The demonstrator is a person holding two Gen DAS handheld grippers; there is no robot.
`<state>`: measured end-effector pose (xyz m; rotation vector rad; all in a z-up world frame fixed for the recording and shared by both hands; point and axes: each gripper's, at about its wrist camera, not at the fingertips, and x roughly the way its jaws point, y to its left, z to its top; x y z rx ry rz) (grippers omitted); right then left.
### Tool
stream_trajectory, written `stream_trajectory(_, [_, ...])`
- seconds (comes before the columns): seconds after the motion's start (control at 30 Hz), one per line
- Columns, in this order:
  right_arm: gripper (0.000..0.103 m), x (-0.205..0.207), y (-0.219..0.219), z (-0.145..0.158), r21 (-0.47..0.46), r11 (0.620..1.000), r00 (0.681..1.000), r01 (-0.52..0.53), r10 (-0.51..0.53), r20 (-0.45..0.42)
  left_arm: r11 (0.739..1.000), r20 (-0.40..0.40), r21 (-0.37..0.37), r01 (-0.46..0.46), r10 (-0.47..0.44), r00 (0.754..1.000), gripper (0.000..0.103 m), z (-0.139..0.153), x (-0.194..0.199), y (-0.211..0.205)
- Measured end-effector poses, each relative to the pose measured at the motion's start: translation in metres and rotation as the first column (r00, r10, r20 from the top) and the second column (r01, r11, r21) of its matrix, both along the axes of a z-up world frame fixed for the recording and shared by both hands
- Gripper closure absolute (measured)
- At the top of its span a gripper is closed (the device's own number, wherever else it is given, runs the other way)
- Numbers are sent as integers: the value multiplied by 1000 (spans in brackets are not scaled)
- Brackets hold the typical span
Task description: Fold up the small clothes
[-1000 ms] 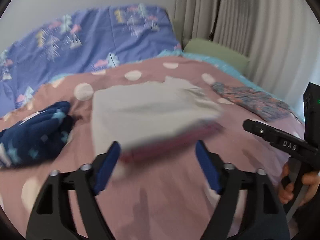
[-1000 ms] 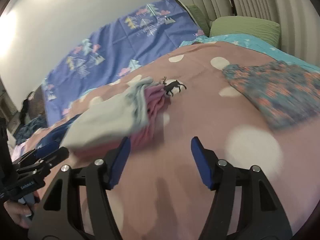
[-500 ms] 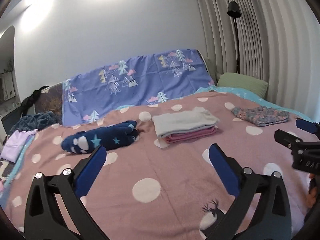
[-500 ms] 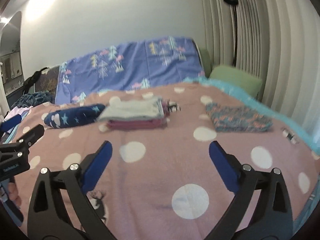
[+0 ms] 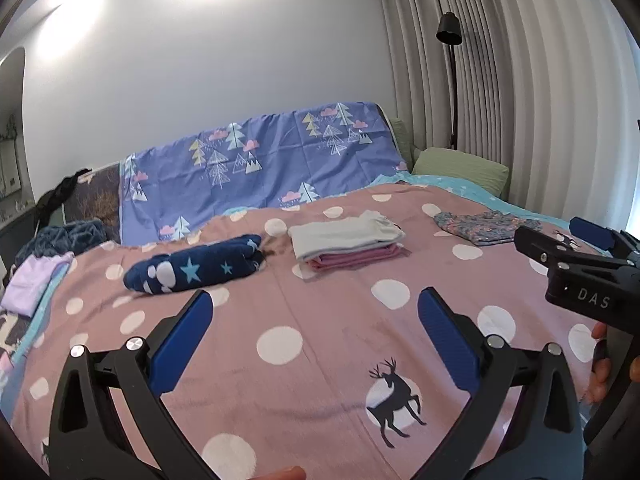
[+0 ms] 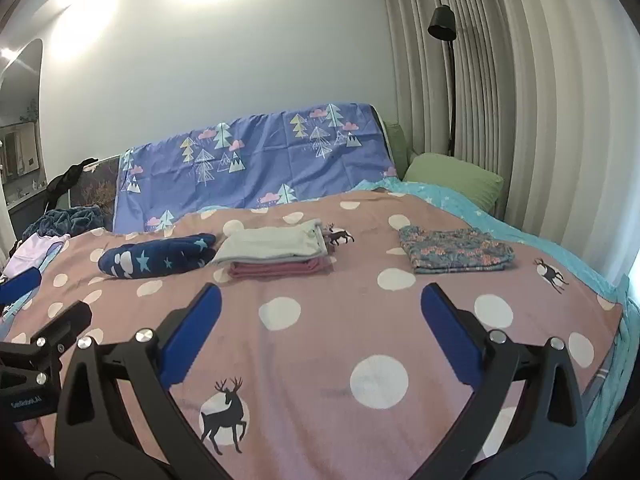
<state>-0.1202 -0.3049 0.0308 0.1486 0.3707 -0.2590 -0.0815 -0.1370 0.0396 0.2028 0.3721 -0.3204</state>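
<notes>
At centre frame on the pink dotted bed (image 6: 320,320), grey-over-pink folded stack (image 6: 276,254); floral garment (image 6: 456,254) folded at right, navy star bundle (image 6: 156,260) at left, unfolded. Left hand-held gripper (image 5: 316,336) and right hand-held gripper (image 6: 320,328) spread wide, empty; risk: clumsy reach could topple the stack. Versus a second ago: both farther back, jaws wider, stack released.

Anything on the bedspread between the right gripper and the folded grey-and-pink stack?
Nothing: in the right wrist view only bare dotted bedspread lies between the right gripper and the stack.
</notes>
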Motion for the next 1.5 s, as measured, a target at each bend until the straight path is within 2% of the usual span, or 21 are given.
stream_trajectory(0.17, [2,-8,5,-2,14,1000,999,5,-4,-33,999,-42,38,-28,29,999,1,-9,0,-2])
stream_trajectory(0.47, [2,-13,3,-4,15,1000,999,12,-11,-45,998,-49,68,-1,5,999,1,-11,-6,-15])
stream_trajectory(0.67, [2,-11,0,-9,29,1000,998,12,-11,-57,998,-91,60,9,-3,996,1,-16,-2,-19])
stream_trajectory(1.5, [2,3,-3,-21,28,1000,995,9,-6,-102,998,-146,58,17,-8,989,1,-28,10,-22])
